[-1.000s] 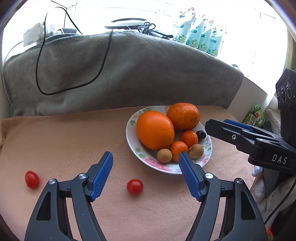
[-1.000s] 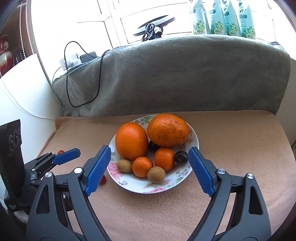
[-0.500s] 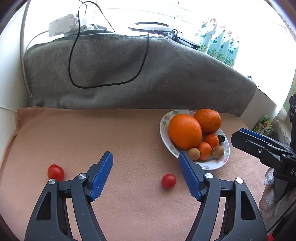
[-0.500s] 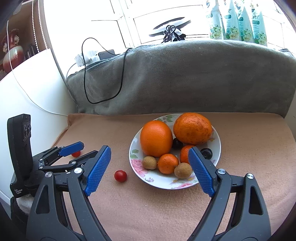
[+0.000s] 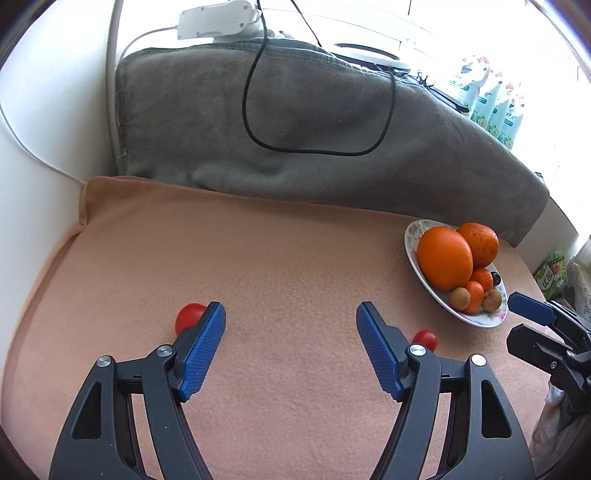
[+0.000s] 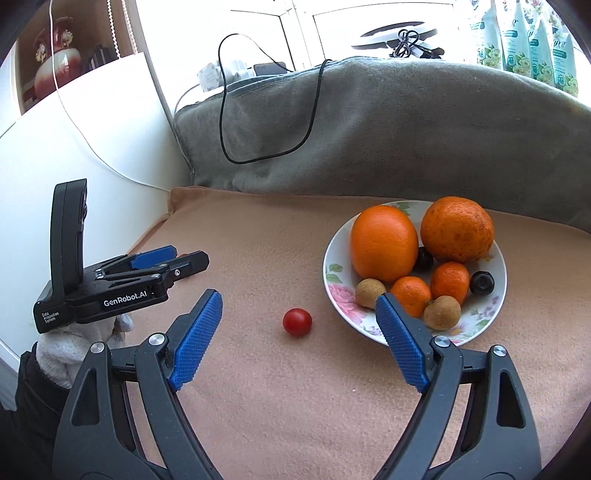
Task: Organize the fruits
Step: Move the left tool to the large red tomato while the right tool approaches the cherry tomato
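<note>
Two cherry tomatoes [image 5: 189, 316] [image 6: 297, 321] lie loose on the peach cushion [image 5: 288, 266], left of the fruit plate [image 6: 334, 269] near its right edge. Left tongs [image 5: 290, 343] gape empty beside one; right tongs [image 6: 299, 334], narrowing, frame the other untouched, likely to plate them.

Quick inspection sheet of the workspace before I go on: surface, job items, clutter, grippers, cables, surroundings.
Surface: tan cloth, flat, no spills seen.
Job's things: floral plate holds two big oranges, two small ones, two brown fruits and two dark ones. Two cherry tomatoes lie loose on the cloth: near tomato left of the plate, far tomato further left.
Clutter: nothing seen.
Grippers: left gripper open, nothing between the jaws, far tomato just outside its left finger. Right gripper closing, near tomato between the jaws, untouched.
Cables: black cable loops over the grey blanket; white wire on the wall.
Surroundings: window, pouches, power strip.
</note>
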Tool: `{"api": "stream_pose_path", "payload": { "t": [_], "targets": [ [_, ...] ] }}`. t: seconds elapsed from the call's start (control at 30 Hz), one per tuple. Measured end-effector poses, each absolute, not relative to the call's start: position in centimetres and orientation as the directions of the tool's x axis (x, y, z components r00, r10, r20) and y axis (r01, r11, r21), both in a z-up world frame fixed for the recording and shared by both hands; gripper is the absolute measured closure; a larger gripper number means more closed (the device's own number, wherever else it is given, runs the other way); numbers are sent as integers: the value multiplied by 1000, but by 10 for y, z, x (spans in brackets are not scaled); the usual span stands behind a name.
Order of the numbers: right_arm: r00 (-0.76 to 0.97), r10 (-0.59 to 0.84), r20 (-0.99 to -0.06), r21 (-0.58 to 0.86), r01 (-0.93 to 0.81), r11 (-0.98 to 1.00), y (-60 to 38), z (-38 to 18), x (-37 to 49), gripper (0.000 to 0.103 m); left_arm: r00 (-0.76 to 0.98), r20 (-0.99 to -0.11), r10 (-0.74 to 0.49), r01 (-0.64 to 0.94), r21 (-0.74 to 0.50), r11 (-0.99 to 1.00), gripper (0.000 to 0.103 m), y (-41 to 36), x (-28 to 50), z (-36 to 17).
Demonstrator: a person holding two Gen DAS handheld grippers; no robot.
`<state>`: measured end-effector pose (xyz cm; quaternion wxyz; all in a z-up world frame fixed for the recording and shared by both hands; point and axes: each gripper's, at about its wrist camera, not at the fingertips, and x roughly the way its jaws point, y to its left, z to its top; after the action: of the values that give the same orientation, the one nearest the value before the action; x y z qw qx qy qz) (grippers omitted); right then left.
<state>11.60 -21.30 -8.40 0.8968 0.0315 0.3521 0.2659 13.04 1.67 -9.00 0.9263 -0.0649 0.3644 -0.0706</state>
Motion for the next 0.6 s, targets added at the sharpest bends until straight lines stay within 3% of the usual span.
{"api": "stream_pose_path", "payload": {
  "t": [0.1,0.27,0.6],
  "targets": [
    [580,508,-637,243,-474,846,-204,-92,117,28,721,-674,-165,61,-175,983,30,28,129,-95],
    [557,504,-660,234,-485,842,-193,-101,117,29,712,-686,-150,26,-188,982,30,44,131,-104],
    [521,481,-705,223,-481,848,-184,-117,124,44,700,-697,-156,-20,-237,971,30,69,139,-116]
  ]
}}
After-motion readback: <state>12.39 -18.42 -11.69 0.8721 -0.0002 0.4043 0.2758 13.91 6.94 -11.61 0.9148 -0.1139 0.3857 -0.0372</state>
